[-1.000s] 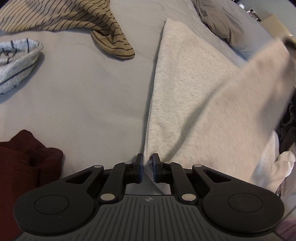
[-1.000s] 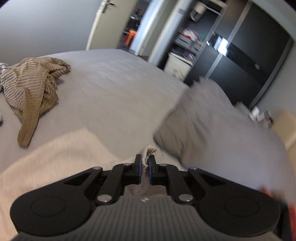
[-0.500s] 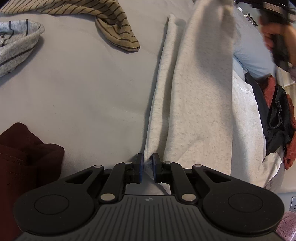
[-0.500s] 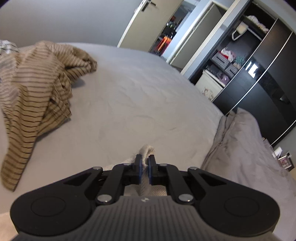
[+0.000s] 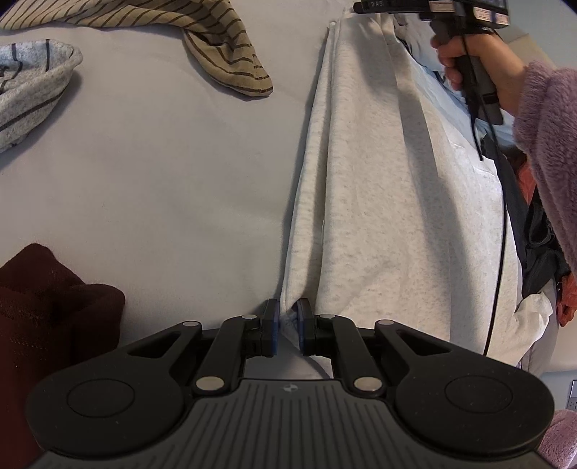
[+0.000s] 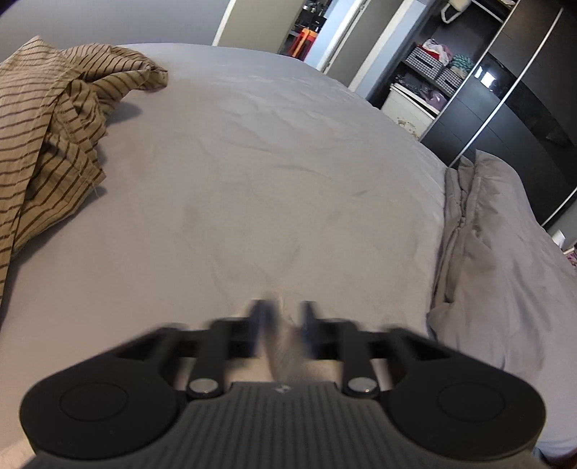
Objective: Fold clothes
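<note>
A light heather-grey garment lies lengthwise on the grey bed, folded over itself along its left edge. My left gripper pinches its near corner, the jaws slightly apart around the cloth. In the right wrist view my right gripper is blurred, its jaws parted, with a bit of the grey garment still between them. The right gripper also shows in the left wrist view at the garment's far end, held by a hand.
A tan striped shirt lies crumpled at the far left of the bed sheet. A grey striped garment and a dark red one lie to the left. A grey pillow and dark clothes lie right.
The right gripper carried the garment's far edge over to the left, folding it lengthwise, and its jaws have just begun to part. The left gripper stayed put and its jaws loosened slightly.
</note>
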### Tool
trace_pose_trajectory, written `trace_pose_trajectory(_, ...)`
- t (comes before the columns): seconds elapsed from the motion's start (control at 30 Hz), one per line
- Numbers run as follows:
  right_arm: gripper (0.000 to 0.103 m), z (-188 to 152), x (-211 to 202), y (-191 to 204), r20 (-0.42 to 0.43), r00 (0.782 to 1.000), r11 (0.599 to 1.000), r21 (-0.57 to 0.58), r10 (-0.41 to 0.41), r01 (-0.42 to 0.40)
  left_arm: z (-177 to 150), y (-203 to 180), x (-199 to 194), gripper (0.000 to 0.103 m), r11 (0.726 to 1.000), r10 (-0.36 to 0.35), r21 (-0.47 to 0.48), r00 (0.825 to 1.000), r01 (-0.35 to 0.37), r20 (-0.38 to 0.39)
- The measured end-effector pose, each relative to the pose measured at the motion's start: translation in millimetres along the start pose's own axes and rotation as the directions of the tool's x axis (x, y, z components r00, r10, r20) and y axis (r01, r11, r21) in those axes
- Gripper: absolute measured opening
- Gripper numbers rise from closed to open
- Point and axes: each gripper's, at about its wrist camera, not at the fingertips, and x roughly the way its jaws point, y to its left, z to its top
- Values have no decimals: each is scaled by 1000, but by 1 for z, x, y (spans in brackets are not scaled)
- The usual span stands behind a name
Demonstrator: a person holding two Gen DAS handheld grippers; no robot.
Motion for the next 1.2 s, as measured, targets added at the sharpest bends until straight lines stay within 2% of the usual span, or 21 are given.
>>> trace_pose_trajectory(0.13,51,-3,-28,-16,19,1000,998,60,-19,18,0,-3,-9,10,1000,17,22,1000,-17,18)
trace_pose_trajectory(0.2,51,-14,-52,-25,31,1000,994,106,-3,0,-1,-6,-20,10,998,48,37,998,-50,51)
trace_pose_trajectory(0.27,51,-33,-79,-28,36,999,989,144,29,-34,-2,-5,-30,10,997,70,40,994,-73,89)
trace_pose_trajectory(0.4,51,-87,-135,-20,30,994,969,221,109,-113,-9,-13,-44,11,993,49,95,986,-65,160)
trace_pose_trajectory(0.43,51,-103,-150,-14,25,991,962,241,129,-131,-12,-18,-45,14,990,39,127,986,-60,165)
trace_pose_trajectory(0.5,51,-137,-182,0,16,985,945,281,171,-169,-21,-31,-45,37,977,29,202,985,-63,168)
trace_pose_trajectory(0.53,51,-154,-197,8,12,982,935,302,189,-184,-25,-37,-44,45,969,29,238,985,-71,172)
trace_pose_trajectory(0.57,51,-171,-212,16,12,979,925,326,204,-196,-29,-44,-40,49,959,32,273,983,-81,182)
trace_pose_trajectory(0.6,51,-188,-227,24,13,976,913,351,218,-208,-33,-47,-36,49,946,38,309,981,-96,189)
trace_pose_trajectory(0.67,52,-221,-254,40,15,971,886,406,237,-222,-39,-52,-24,45,922,64,364,981,-129,184)
trace_pose_trajectory(0.7,52,-237,-267,49,10,967,870,436,253,-232,-40,-52,-17,33,917,86,372,982,-144,168)
trace_pose_trajectory(0.73,52,-252,-279,58,7,963,852,464,269,-242,-41,-50,-12,26,918,104,366,983,-153,150)
trace_pose_trajectory(0.87,51,-299,-317,95,-13,934,766,576,357,-285,-44,-43,-7,16,929,125,328,980,-171,156)
trace_pose_trajectory(0.97,51,-322,-328,116,-33,897,683,661,442,-312,-47,-49,-9,12,921,147,336,975,-195,164)
trace_pose_trajectory(1.03,51,-330,-330,131,-55,877,667,672,477,-320,-48,-53,-9,11,914,168,341,971,-219,172)
trace_pose_trajectory(1.07,44,-335,-331,138,-60,869,661,676,491,-326,-49,-55,-9,10,911,178,343,968,-230,175)
trace_pose_trajectory(1.1,21,-338,-332,142,-53,862,647,684,504,-337,-49,-56,-9,9,906,189,347,966,-241,177)
trace_pose_trajectory(1.13,12,-341,-334,146,-43,853,630,693,521,-350,-49,-58,-10,8,902,199,350,963,-252,179)
trace_pose_trajectory(1.2,10,-342,-337,151,-44,845,622,698,533,-356,-48,-60,-11,7,898,218,348,959,-269,179)
